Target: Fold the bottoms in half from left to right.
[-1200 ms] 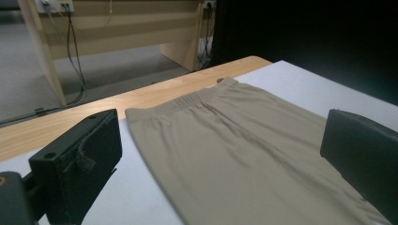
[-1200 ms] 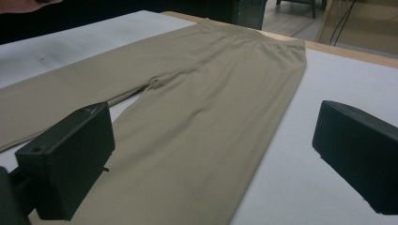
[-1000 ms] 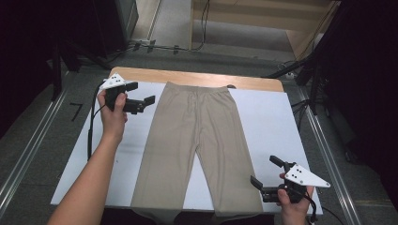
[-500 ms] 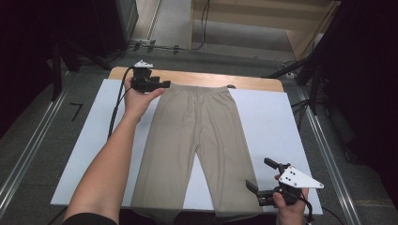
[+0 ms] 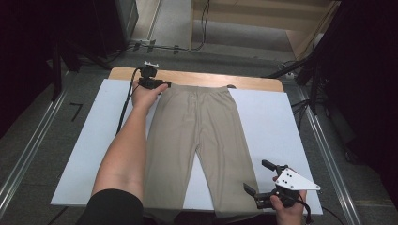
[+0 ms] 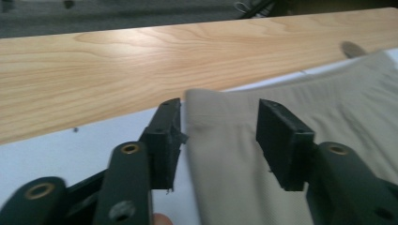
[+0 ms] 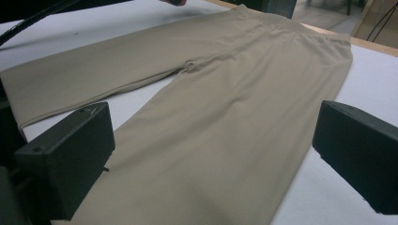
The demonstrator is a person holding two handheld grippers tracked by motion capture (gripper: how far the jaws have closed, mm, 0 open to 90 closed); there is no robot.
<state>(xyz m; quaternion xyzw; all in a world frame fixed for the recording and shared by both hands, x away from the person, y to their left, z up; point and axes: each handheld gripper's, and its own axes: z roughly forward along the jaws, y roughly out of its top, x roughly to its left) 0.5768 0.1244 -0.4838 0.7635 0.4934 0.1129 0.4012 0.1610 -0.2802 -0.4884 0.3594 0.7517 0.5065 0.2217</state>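
Fingers, left gripper (image 6: 218, 136): two black fingers (image 6: 165, 140) stand apart, holding nothing; the top left corner of the trousers' waistband lies in the gap between them, with one finger over the white sheet beside the cloth and the other over the cloth.
Fingers, right gripper (image 7: 211, 159): two black fingers (image 7: 70, 159) spread wide, holding nothing; the end of one trouser leg lies between and below them.
Left gripper, high view (image 5: 151, 82): held in the person's left hand at the far edge of the bench, at the waistband corner; a black cable trails from it along the bare forearm.
Right gripper, high view (image 5: 264, 185): held in the person's right hand at the near right of the bench, beside the hem of the right leg; a grey three-cornered plate sits on top.
Trousers (image 5: 197, 136): one beige pair, laid flat on the bench, waistband at the far side, both legs pointing toward the person and slightly parted.
White sheet (image 5: 270, 122): covers most of the bench, under the trousers.
Bench (image 5: 248, 82): a light wooden strip shows along the far edge, past the sheet.
Containers: I cannot make out any on the bench.
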